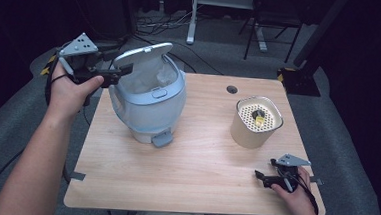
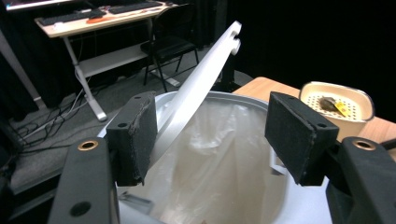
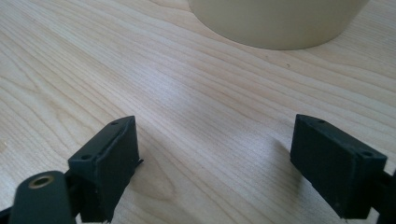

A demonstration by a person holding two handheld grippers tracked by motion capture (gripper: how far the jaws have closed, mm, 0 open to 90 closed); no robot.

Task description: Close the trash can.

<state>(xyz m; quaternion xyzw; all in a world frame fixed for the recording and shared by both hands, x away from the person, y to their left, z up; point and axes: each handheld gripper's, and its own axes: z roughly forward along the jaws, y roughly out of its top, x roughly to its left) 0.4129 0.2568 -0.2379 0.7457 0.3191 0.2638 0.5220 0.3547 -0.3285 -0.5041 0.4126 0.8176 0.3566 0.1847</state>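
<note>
Left gripper (image 1: pixel 123 72) hovered at the upper left of the frame, jaws apart around the raised white lid (image 2: pixel 198 88) of the rounded pale-blue plastic bin (image 1: pixel 149 97), pads not pressing it. Right gripper (image 1: pixel 260 177) rested lower right on the light wooden table (image 1: pixel 194 173), jaws wide, empty, below the cream perforated-top canister (image 1: pixel 256 122)

The counter (image 1: pixel 194 173) is evenly lit from above while the room around it falls to near black. In the left gripper view the white bin liner (image 2: pixel 219 163) glows pale and slightly soft. In the right gripper view, faint shadows lie beside the jaws and the nearest parts blur.
</note>
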